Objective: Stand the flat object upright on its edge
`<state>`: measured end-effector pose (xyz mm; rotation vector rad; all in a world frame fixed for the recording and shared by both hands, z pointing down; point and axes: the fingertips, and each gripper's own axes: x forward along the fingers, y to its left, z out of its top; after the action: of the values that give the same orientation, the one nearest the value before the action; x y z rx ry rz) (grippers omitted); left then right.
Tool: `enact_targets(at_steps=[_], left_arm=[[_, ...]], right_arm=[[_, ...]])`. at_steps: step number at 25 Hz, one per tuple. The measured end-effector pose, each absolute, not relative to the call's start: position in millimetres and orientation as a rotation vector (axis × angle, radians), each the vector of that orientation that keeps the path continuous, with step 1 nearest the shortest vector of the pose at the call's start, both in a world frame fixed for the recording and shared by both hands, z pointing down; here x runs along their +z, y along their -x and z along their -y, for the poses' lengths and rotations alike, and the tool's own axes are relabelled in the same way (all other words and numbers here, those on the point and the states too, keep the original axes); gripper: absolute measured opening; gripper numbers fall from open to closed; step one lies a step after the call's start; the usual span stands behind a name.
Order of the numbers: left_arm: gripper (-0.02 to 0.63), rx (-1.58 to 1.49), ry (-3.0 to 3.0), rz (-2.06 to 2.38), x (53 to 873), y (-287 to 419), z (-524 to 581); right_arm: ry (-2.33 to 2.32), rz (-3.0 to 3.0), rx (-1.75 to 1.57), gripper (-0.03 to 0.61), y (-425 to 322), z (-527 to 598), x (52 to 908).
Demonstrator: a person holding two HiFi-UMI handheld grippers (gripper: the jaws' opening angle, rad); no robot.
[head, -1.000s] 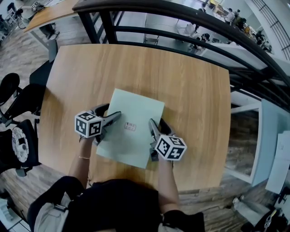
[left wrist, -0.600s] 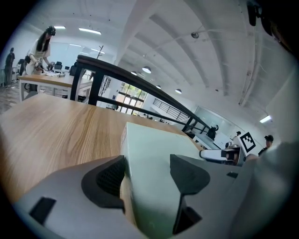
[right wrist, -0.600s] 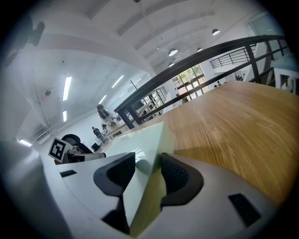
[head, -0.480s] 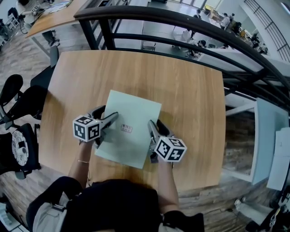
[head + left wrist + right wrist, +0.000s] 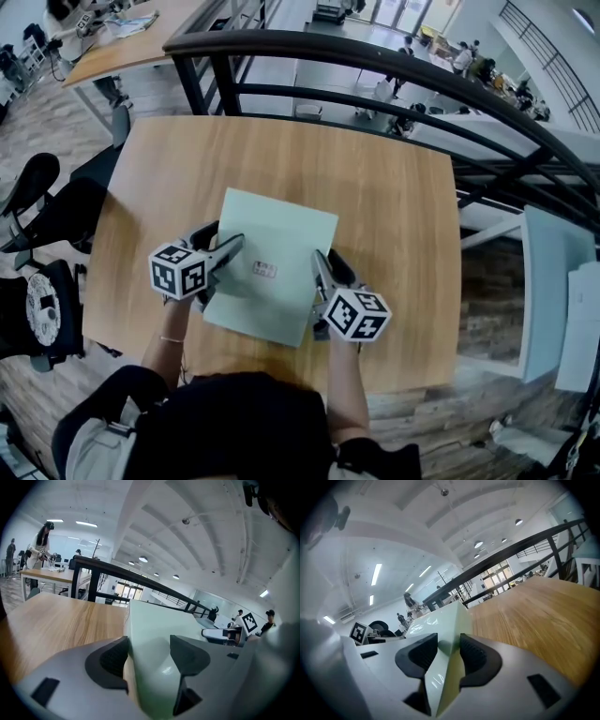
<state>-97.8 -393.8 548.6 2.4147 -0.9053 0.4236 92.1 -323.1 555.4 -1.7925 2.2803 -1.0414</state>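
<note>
1. The flat board (image 5: pixel 277 246) lies on the table (image 5: pixel 394 187), midway between the left and right edges and nearer the near edge, turned slightly askew.
2. A small label (image 5: pixel 265 270) sits on its top face.
3. The left gripper (image 5: pixel 223 240) has its jaws clamped over the board's left edge.
4. The right gripper (image 5: pixel 328 263) has the board's right edge between its jaws, which are closing with both pads against it.

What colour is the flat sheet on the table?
The sheet is pale green, seen best in the head view.
</note>
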Motion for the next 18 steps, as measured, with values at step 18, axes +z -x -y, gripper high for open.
enact_targets(at_steps=[18], left_arm=[[0.249, 0.339, -2.525, 0.94, 490.3, 79.8, 388.8]], right_arm=[[1.798, -2.311, -0.79, 0.152, -119.9, 328.3, 494.1]])
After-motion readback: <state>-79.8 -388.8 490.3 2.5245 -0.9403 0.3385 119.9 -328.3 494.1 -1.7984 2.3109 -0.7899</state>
